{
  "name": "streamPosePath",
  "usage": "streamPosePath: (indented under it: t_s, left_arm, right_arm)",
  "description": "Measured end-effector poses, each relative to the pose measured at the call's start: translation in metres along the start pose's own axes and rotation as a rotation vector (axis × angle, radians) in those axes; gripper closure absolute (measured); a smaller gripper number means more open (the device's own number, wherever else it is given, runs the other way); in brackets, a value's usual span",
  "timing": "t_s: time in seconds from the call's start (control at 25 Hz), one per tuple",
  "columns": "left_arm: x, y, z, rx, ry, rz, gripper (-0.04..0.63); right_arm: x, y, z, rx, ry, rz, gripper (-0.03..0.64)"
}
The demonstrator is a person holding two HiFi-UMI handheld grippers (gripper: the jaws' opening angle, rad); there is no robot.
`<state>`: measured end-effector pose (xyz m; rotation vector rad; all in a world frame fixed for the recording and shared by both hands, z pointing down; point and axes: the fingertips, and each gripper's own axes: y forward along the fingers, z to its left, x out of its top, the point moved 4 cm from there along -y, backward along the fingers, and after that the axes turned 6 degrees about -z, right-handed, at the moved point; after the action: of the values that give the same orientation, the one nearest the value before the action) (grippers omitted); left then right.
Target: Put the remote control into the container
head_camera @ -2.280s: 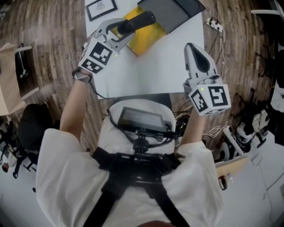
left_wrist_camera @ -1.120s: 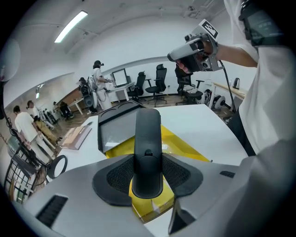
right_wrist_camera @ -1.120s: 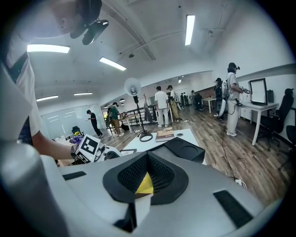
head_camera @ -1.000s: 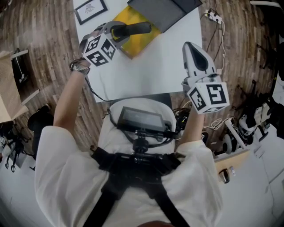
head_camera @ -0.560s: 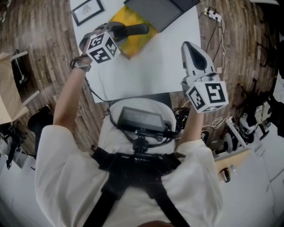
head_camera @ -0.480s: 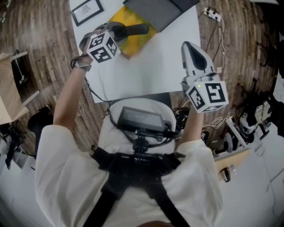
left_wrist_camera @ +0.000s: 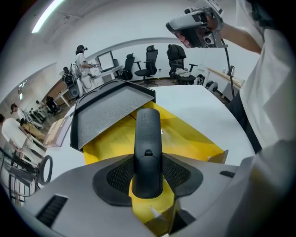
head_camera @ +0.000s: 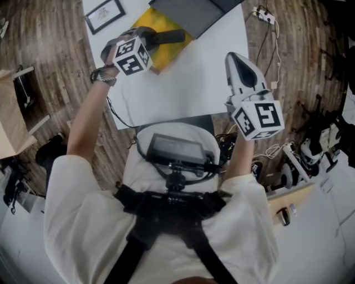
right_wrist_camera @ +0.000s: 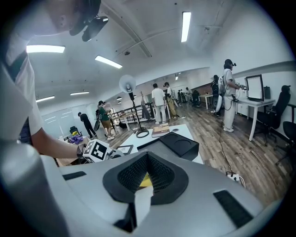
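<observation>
A black remote control (head_camera: 168, 37) (left_wrist_camera: 147, 139) is clamped at its near end between the pads of my left gripper (head_camera: 148, 40) (left_wrist_camera: 147, 172). It sticks out over the open yellow container (head_camera: 172, 51) (left_wrist_camera: 194, 141), apart from its floor. In the left gripper view the remote points toward a grey tray (left_wrist_camera: 108, 111) behind the container. My right gripper (head_camera: 237, 60) (right_wrist_camera: 147, 172) hovers over the right side of the white table (head_camera: 194, 83), jaws shut with nothing between them.
The grey tray (head_camera: 191, 10) leans at the table's far edge beside the container. A framed picture (head_camera: 104, 13) lies at the far left corner. A black box (right_wrist_camera: 183, 145) sits further back. A power strip (head_camera: 265, 16) and cables lie on the wooden floor to the right.
My left gripper has turned, bringing the remote from a tilt to lie level across the yellow container. The right gripper has hardly moved.
</observation>
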<state>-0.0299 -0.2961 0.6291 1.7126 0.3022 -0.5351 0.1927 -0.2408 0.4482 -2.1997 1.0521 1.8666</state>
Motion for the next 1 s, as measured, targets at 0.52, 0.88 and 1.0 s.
streamPosePath:
  t_s: [0.52, 0.88, 1.0]
  left_arm:
    - [-0.003, 0.011, 0.000, -0.022, -0.007, 0.020, 0.390]
    - [-0.006, 0.014, -0.001, -0.030, -0.012, 0.030, 0.390]
    - [-0.006, 0.016, -0.002, -0.039, -0.011, 0.031, 0.390]
  right_arm:
    - [-0.003, 0.002, 0.001, 0.003, -0.002, 0.009, 0.614]
    - [-0.004, 0.002, 0.002, 0.004, 0.000, 0.014, 0.614]
    - [-0.005, 0.001, 0.002, 0.005, 0.001, 0.015, 0.614]
